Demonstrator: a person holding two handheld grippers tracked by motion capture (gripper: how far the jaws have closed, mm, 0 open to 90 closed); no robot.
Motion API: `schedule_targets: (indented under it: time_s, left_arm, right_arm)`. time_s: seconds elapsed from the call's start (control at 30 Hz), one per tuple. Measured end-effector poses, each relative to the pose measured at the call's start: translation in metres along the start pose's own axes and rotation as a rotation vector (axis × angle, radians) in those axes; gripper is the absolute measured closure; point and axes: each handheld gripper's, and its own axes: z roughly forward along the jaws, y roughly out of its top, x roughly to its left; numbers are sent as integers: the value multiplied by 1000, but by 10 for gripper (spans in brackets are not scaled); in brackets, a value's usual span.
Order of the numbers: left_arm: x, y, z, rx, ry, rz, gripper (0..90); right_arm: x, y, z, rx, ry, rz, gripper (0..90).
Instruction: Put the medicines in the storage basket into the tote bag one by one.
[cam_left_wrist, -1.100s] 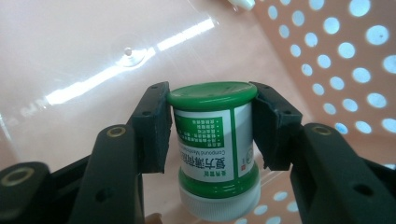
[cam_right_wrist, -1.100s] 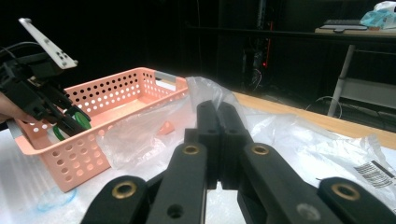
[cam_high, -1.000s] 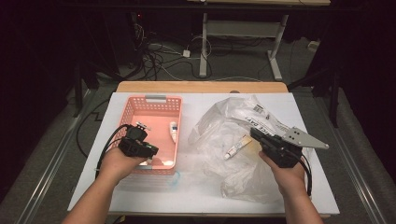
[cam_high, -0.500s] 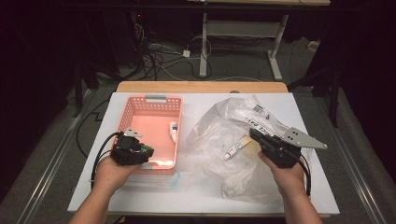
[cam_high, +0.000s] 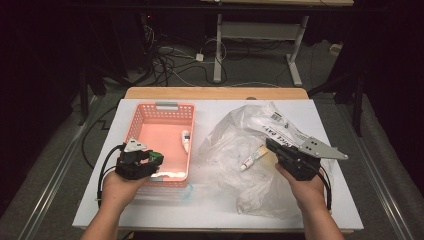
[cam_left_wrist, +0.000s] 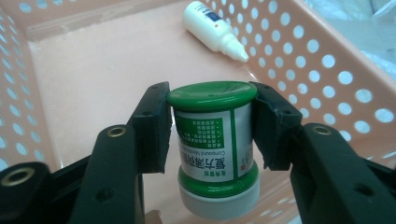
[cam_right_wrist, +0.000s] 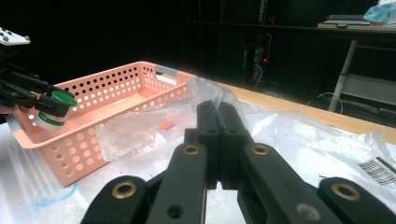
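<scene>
My left gripper (cam_high: 154, 159) hovers over the near left corner of the pink perforated basket (cam_high: 165, 106), shut on a small jar (cam_left_wrist: 212, 140) with a green top, green label and white cap. The jar lies sideways between the pads (cam_left_wrist: 154, 126). On the basket floor lies a white dropper bottle (cam_high: 185, 140), which the left gripper view shows beyond the jar (cam_left_wrist: 212, 30). My right gripper (cam_high: 271, 146) rests on the crumpled clear plastic bag (cam_high: 225, 140) with its jaws together, pinching a fold of the film (cam_right_wrist: 205, 93). A small tube (cam_high: 252, 158) lies inside the bag.
The white table (cam_high: 210, 210) carries the basket at left and the bag at right, with a wooden strip along its far edge. Blue scribbles mark the surface by the basket's near corner (cam_right_wrist: 51, 196). Cables and a desk frame stand on the dark floor beyond.
My left gripper has shifted a little to the left and nearer, toward the basket's near left corner, still gripping the jar. The right gripper and bag have stayed put.
</scene>
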Motion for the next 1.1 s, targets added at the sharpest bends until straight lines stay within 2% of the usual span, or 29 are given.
schedule_targets:
  time_s: [0.17, 0.5, 0.63, 0.97, 1.03, 1.1]
  left_arm:
    - [-2, -3, -1, -31, -16, -7, 508]
    - [-11, 2, -7, -76, -28, 10, 508]
    - [-19, 6, -12, -103, -55, 19, 508]
    - [-43, 18, -22, -145, -105, 71, 508]
    - [-51, 21, -23, -151, -137, 77, 509]
    - [-54, 21, -24, -153, -146, 82, 508]
  right_arm:
    - [0, 1, -1, -4, -2, 3, 900]
    - [-1, 2, -3, -11, -3, 0, 900]
    - [-1, 2, -3, -10, -2, 1, 900]
    - [-1, 2, -3, -14, -4, 0, 900]
    - [-1, 3, -3, -14, -3, 0, 900]
    - [-1, 2, -3, -13, -3, 2, 900]
